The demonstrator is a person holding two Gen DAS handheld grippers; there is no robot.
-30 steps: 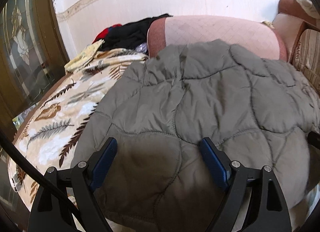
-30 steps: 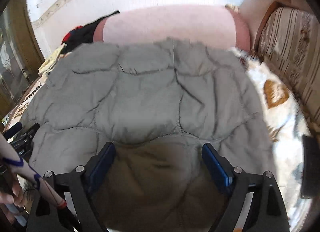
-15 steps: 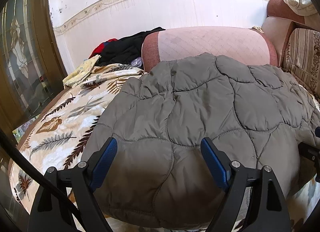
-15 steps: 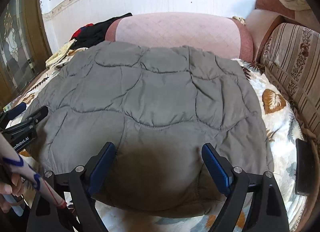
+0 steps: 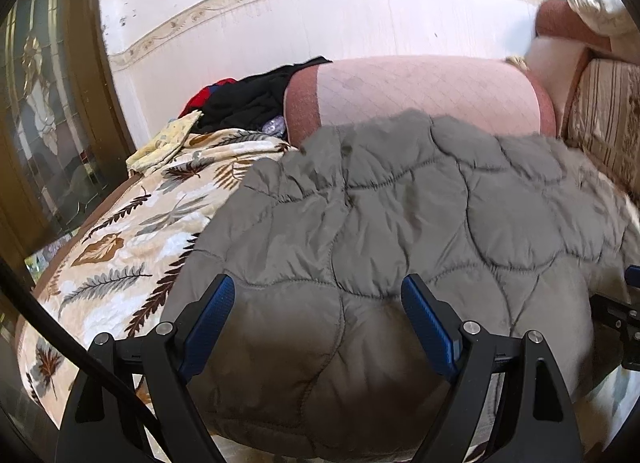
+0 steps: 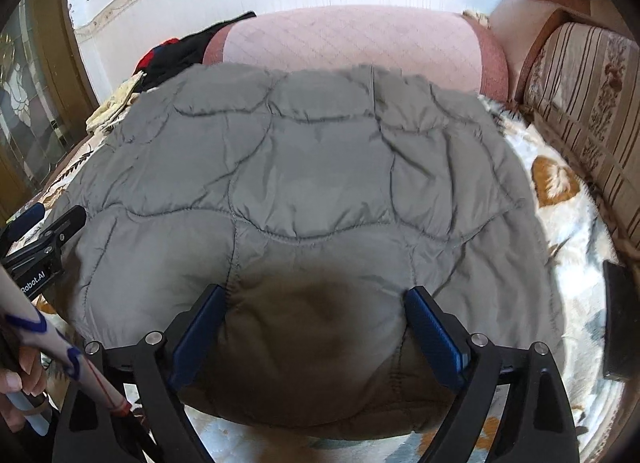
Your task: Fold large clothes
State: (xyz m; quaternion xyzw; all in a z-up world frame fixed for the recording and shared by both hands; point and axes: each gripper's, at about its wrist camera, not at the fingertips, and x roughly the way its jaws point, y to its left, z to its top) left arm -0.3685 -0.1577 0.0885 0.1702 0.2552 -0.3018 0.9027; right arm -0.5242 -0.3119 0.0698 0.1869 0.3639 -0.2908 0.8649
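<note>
A grey quilted jacket (image 5: 400, 223) lies spread flat on the leaf-print bed cover (image 5: 120, 231), its near hem rounded and folded under. My left gripper (image 5: 318, 287) hovers open over the jacket's near left part, with nothing between its blue pads. My right gripper (image 6: 314, 295) is open too, over the near middle of the jacket (image 6: 320, 183). The left gripper (image 6: 44, 239) shows at the jacket's left edge in the right wrist view. The right gripper (image 5: 624, 311) peeks in at the right edge of the left wrist view.
A pink bolster (image 6: 352, 43) lies behind the jacket against the white wall. Black and red clothes (image 5: 248, 99) are piled at its left. A striped cushion back (image 6: 592, 103) runs along the right, with a dark flat object (image 6: 618, 319) below it. A glazed door (image 5: 40, 103) stands left.
Both views swung slightly up off the jacket and back down; the jacket lies as before and both grippers stayed open.
</note>
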